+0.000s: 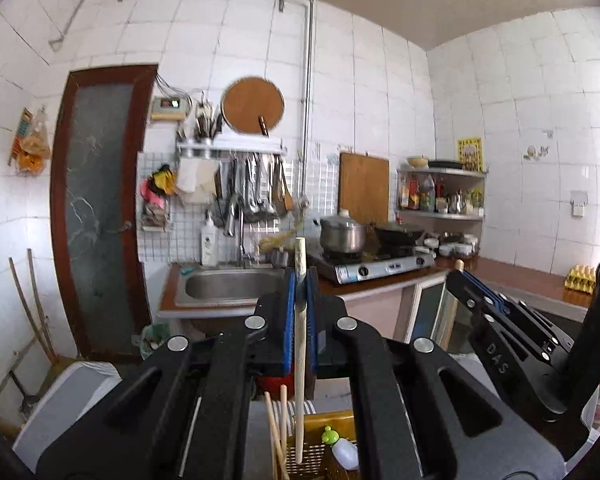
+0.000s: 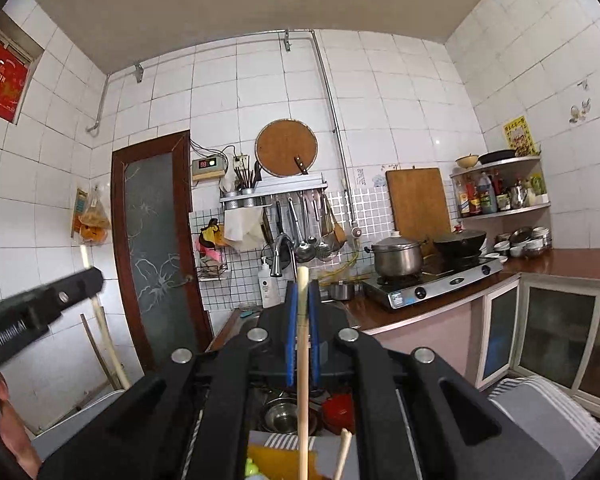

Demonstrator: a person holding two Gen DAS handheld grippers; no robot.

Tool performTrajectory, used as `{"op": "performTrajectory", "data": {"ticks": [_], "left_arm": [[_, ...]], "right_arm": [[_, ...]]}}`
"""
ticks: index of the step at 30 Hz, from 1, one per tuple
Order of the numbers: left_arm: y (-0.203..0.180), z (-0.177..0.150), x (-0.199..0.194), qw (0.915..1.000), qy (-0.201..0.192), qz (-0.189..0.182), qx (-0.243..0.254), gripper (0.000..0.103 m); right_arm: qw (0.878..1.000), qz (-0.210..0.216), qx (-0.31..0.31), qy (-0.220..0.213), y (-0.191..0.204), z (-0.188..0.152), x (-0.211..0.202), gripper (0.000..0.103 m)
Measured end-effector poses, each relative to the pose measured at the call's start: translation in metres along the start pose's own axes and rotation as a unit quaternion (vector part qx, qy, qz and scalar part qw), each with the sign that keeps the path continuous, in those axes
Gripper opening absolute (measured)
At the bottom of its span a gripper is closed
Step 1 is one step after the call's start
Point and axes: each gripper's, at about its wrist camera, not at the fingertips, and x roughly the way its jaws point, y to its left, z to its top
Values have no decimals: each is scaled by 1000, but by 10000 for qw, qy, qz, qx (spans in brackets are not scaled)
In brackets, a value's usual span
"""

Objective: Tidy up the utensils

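My left gripper (image 1: 300, 280) pinches one wooden chopstick (image 1: 299, 360) upright over the yellow basket (image 1: 332, 420); my right gripper (image 2: 303, 296) pinches another chopstick (image 2: 302, 380) likewise. Each hangs from a narrow grip, so a tilt could swing it past the basket rim.

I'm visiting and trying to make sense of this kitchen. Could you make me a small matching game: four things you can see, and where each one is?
Things:
1. chopstick
2. steel pot
3. round board
4. egg tray

Places:
A. on the brown counter, at the right
B. high on the tiled wall, above the rack
C. pinched between the right gripper's blue pads
D. on the gas stove

Pairs: 1-C, 2-D, 3-B, 4-A
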Motion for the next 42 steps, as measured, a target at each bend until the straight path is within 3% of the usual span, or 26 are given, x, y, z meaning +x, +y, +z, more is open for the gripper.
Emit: {"op": "performTrajectory", "data": {"ticks": [5,10,11,12,13,14,15,16,18,21,24,29,35,42], "left_arm": [[3,-41,37,9989,466,-39,-65,4],[15,-67,47,9963,836,62,-203,4],[19,-69,42,9958,881,82,-252,10],[21,-69,37,9954,912,115,-261,29],[25,-68,29,9953,917,174,-266,41],[27,-66,22,9955,877,230,-269,58],[30,-65,8,9960,791,329,-257,65],[32,-64,-6,9962,747,395,-220,68],[37,-66,-29,9953,819,477,-194,83],[43,-78,-69,9945,872,562,-149,98],[42,-103,-108,9926,1005,674,-24,98],[41,-158,-156,9895,1228,767,-52,98],[29,-209,-186,9886,1167,940,121,98],[17,-229,-198,9888,962,1093,324,98]], "right_arm": [[9995,44,-49,311,-8,-39,21,6],[9966,99,-226,788,-12,-63,21,7],[9957,40,-268,885,-13,-65,17,11],[9952,6,-294,932,-13,-65,14,33],[9949,-46,-301,963,-16,-64,4,64],[9951,-85,-281,946,-18,-63,-7,72],[9949,-110,-281,963,-20,-62,-15,72],[9936,-140,-303,1076,-22,-60,-27,72],[9906,-143,-242,1336,-28,-63,-51,74],[9865,-146,-151,1625,-35,-77,-95,91],[9811,-266,-181,1910,-34,-102,-138,98],[9763,-321,-42,2142,-28,-145,-196,98],[9792,-586,-307,1919,-15,-180,-235,98],[9865,-594,-334,1486,-11,-179,-252,98]]}}
